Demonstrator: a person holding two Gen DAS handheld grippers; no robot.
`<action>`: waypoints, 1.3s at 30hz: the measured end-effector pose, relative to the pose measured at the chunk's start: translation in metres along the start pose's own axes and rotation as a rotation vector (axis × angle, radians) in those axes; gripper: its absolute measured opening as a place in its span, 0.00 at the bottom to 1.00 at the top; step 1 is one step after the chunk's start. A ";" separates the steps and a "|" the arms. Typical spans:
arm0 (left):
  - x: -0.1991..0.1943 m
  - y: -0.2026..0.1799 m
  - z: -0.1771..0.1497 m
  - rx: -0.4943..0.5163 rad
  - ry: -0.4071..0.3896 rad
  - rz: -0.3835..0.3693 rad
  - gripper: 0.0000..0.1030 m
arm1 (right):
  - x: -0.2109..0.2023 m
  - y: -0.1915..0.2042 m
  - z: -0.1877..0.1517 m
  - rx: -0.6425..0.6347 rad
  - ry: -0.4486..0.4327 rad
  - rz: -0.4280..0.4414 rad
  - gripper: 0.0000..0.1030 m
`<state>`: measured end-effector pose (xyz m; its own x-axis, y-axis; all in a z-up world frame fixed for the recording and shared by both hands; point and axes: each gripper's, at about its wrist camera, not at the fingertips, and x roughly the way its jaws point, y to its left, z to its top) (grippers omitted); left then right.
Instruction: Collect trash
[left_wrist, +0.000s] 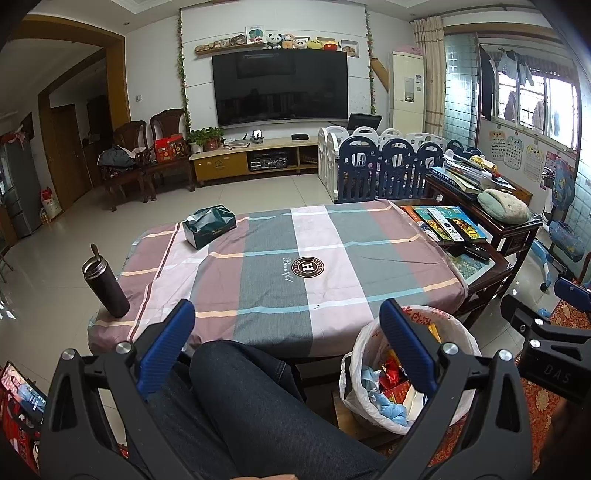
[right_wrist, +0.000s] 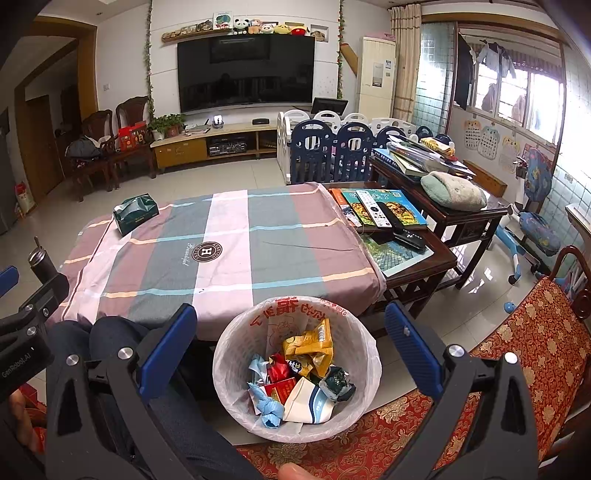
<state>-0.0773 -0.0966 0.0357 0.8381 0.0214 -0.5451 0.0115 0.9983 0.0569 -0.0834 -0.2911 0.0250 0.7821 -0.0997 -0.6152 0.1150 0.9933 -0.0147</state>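
A wide surface draped in a plaid cloth is seen ahead of both hand-held grippers. Beyond the right hand-held gripper, to its right, books and remotes are laid on the uncovered end of the surface. A bin lined with a white bag is placed directly below and between the fingers of the right hand-held gripper, on the floor just beside the near edge of the surface; in the left wrist view the bin is seen behind the right finger of the left hand-held gripper. The trash is held inside the bin: crumpled yellow, red, blue and green wrappers and a white carton. A denim-clad knee is seen under the left hand-held gripper. A green tissue box is set far ahead of it, slightly left, on the cloth. A dark flask is stood at the surface's corner, ahead-left of its left finger. Both hand-held grippers are spread wide apart, with nothing held between the fingers.
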 end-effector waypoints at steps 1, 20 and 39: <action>0.000 0.001 0.001 0.000 0.000 0.000 0.97 | 0.000 0.000 0.000 0.000 0.000 0.000 0.96; 0.004 0.001 -0.003 -0.006 0.010 -0.005 0.97 | 0.001 -0.001 -0.001 0.000 0.004 0.002 0.96; 0.007 0.001 -0.006 -0.009 0.024 -0.011 0.97 | 0.001 0.000 0.001 0.000 0.006 0.001 0.96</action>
<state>-0.0747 -0.0956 0.0267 0.8244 0.0113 -0.5658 0.0162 0.9989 0.0435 -0.0820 -0.2913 0.0249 0.7785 -0.0983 -0.6199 0.1140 0.9934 -0.0143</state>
